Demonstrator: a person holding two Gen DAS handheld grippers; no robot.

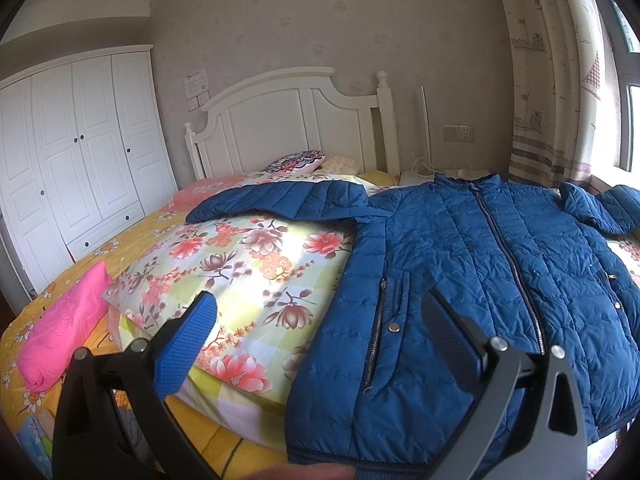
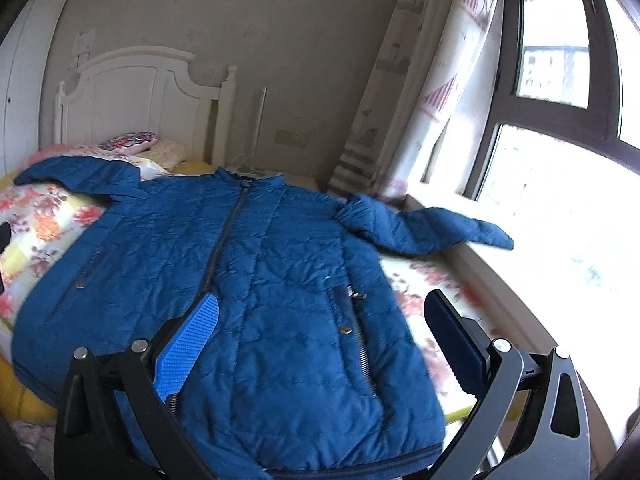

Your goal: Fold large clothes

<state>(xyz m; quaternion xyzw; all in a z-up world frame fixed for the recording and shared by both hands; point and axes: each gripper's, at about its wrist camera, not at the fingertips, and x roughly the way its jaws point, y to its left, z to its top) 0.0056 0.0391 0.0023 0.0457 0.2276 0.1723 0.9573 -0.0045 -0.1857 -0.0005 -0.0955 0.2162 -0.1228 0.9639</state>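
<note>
A blue quilted jacket (image 1: 480, 280) lies flat and zipped on the bed, front up, collar toward the headboard. Its left sleeve (image 1: 280, 200) stretches over the floral quilt. In the right wrist view the jacket (image 2: 248, 280) fills the middle and its right sleeve (image 2: 432, 228) reaches onto the window sill. My left gripper (image 1: 320, 308) is open and empty, above the jacket's lower left side. My right gripper (image 2: 324, 312) is open and empty, above the jacket's lower right part near the pocket zip.
A floral quilt (image 1: 248, 264) covers the bed. A pink rolled cloth (image 1: 64, 332) lies at the left on the yellow sheet. White headboard (image 1: 296, 120) and wardrobe (image 1: 76, 152) stand behind. Window sill (image 2: 520, 280) and curtain (image 2: 432, 80) border the right side.
</note>
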